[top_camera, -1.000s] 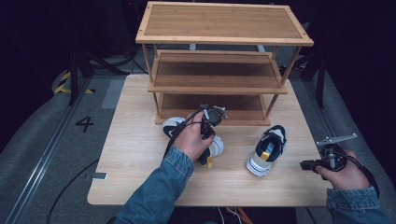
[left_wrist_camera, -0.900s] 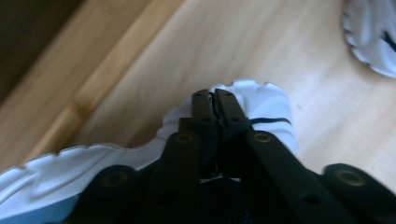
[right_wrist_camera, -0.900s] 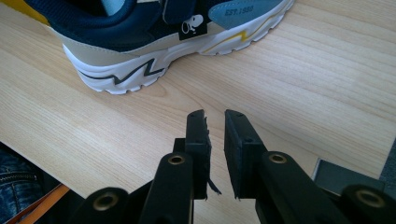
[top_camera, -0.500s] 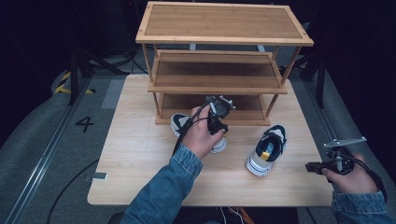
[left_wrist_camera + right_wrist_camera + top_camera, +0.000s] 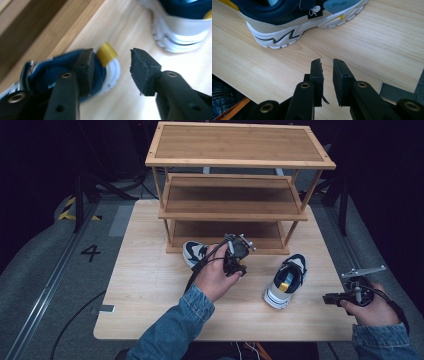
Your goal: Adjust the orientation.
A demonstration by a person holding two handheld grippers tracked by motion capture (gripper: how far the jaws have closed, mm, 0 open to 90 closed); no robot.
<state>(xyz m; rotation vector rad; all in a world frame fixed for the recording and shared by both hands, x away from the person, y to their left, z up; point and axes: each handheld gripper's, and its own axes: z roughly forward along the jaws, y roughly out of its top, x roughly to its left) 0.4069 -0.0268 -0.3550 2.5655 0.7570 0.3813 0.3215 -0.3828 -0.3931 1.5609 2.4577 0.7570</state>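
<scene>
A light wooden table (image 5: 150,300) carries a three-tier bamboo shoe rack (image 5: 240,150) along its far edge, with two children's trainers on the boards in front of it. The left navy-and-white trainer with a yellow heel tab (image 5: 192,252) lies just in front of the rack's bottom shelf, near its left end. The right navy, white and yellow trainer (image 5: 285,280) stands well apart from it, toward the right side of the table, toe pointing away from the person.

The left gripper (image 5: 235,262), held in a hand coming out of a denim sleeve (image 5: 175,330), is over the heel end of the left trainer. In the left gripper view its jaws stand wide apart: one black pad sits against the blue collar of that trainer (image 5: 50,72), the yellow tab showing in the gap, while the other pad hangs over bare wood. Whether the first pad truly touches the fabric is unclear, since the shoe is blurred. The second trainer's white sole (image 5: 180,32) appears at the top right of this view.

The right gripper (image 5: 332,298) hovers off the near right corner of the table, holding nothing. In the right gripper view its jaws (image 5: 327,82) are nearly together with a narrow slit between them, pointing toward the side of the right trainer (image 5: 294,22), which lies some way ahead.
</scene>
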